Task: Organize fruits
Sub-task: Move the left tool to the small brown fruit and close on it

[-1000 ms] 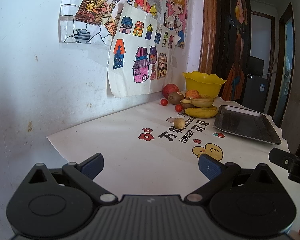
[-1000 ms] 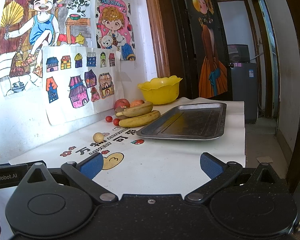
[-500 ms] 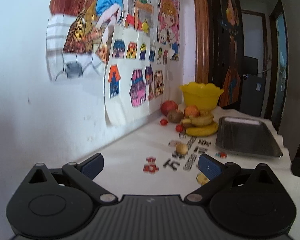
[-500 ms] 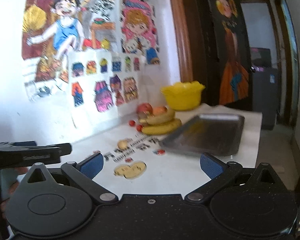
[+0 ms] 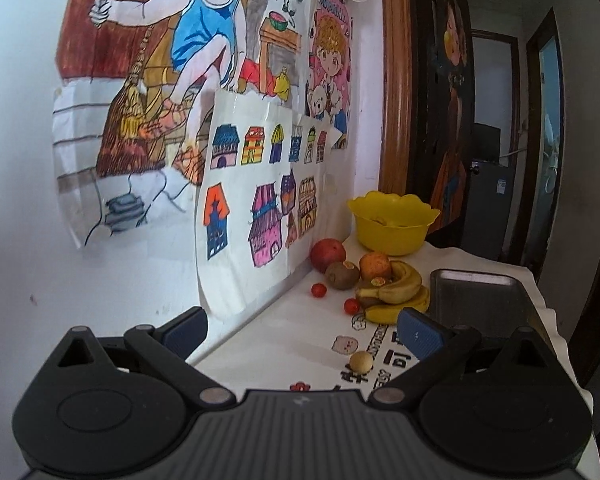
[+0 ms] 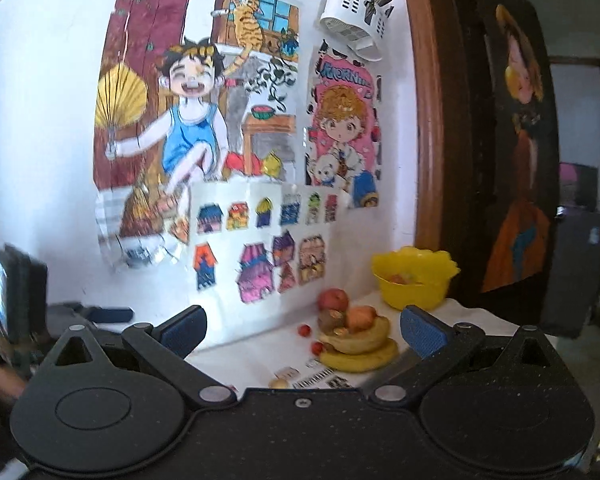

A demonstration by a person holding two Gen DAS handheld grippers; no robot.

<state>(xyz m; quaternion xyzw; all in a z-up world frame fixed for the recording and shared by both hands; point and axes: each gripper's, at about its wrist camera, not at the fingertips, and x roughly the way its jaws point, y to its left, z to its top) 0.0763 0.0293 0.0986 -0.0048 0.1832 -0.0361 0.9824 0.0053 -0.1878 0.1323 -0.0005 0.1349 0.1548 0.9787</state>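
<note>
Both grippers are spread wide with nothing between their fingers. The left gripper (image 5: 302, 330) is above the near end of the table (image 5: 284, 344), and the fruit lies ahead of it and a little to its right: two bananas (image 5: 398, 294) stacked, a kiwi (image 5: 342, 275) and an orange (image 5: 375, 265) just behind them, an apple (image 5: 327, 254) against the wall, and two cherry tomatoes (image 5: 319, 290) on the cloth beside the pile. A small pale round fruit (image 5: 360, 361) sits apart from the rest, closest to the tool, just inside its right finger. Only this view shows the metal tray (image 5: 476, 300), to the right of the bananas and partly behind that finger. Farther back stands the yellow bowl (image 5: 392, 224). The right gripper (image 6: 302, 330) faces the same pile straight ahead between its fingers, with the bowl beyond its right fingertip; this view is blurred. It alone shows a holder of utensils (image 6: 350, 12) high on the wall, and the left gripper off to its left.
</note>
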